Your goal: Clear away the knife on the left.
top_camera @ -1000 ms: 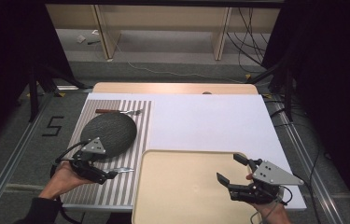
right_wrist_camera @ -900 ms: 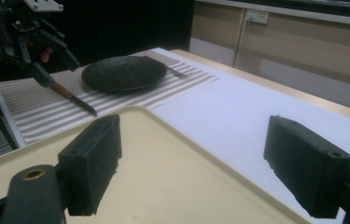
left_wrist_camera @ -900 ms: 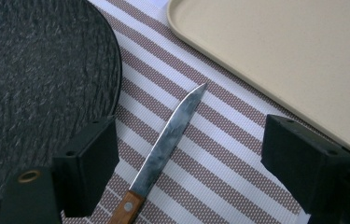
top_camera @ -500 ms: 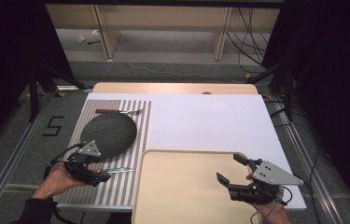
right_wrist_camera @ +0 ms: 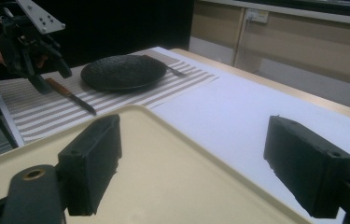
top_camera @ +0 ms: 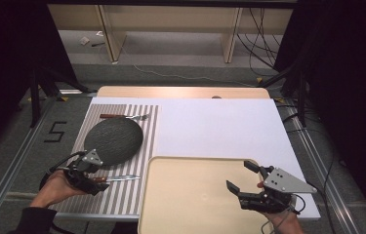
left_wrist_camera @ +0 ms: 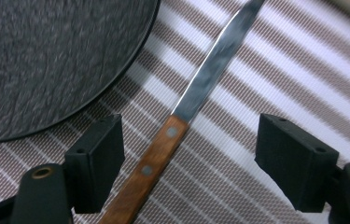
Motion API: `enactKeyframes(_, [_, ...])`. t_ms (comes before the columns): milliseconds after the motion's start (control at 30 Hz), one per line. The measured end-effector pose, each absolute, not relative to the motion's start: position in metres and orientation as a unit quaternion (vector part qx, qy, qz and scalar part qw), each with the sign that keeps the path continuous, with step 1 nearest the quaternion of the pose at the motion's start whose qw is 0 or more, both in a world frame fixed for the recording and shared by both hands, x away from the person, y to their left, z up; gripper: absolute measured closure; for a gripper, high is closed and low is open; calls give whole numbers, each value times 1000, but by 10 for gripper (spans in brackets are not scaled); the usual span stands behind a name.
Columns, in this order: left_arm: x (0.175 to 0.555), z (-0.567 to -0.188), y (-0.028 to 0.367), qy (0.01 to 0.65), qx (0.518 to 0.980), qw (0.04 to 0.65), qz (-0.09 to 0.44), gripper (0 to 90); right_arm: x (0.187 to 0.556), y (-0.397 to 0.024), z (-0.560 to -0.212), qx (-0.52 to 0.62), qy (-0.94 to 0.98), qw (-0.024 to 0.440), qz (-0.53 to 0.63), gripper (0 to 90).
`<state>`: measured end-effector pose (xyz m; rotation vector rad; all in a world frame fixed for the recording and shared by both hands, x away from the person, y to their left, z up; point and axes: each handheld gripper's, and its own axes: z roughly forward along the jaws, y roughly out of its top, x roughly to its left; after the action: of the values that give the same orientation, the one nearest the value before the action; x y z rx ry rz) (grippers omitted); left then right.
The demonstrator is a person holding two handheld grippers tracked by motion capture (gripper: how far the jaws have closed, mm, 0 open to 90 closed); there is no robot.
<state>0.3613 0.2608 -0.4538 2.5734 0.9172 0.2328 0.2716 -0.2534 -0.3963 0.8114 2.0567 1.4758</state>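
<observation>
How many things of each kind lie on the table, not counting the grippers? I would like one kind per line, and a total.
Knife: 1
Fork: 1
Plate: 1
Striped placemat: 1
Tray: 1
White sheet: 1
Total: 6

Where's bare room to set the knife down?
Roomiest: the beige tray, nothing on it, bordered by the striped placemat and the right tool. Also free: the white sheet beyond the tray. Crowded: the placemat, with the dark plate, fork, knife and left tool.
</observation>
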Motion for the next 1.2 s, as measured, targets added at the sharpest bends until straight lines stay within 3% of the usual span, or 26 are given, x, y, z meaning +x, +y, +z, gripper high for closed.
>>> enactKeyframes(700, [380, -463, 262, 309, 939, 140, 61, 411, 272, -254, -396, 297, 751, 239, 539, 201])
enactKeyframes(1200, [382, -461, 248, 277, 955, 102, 29, 668, 272, -254, -397, 297, 751, 239, 539, 201])
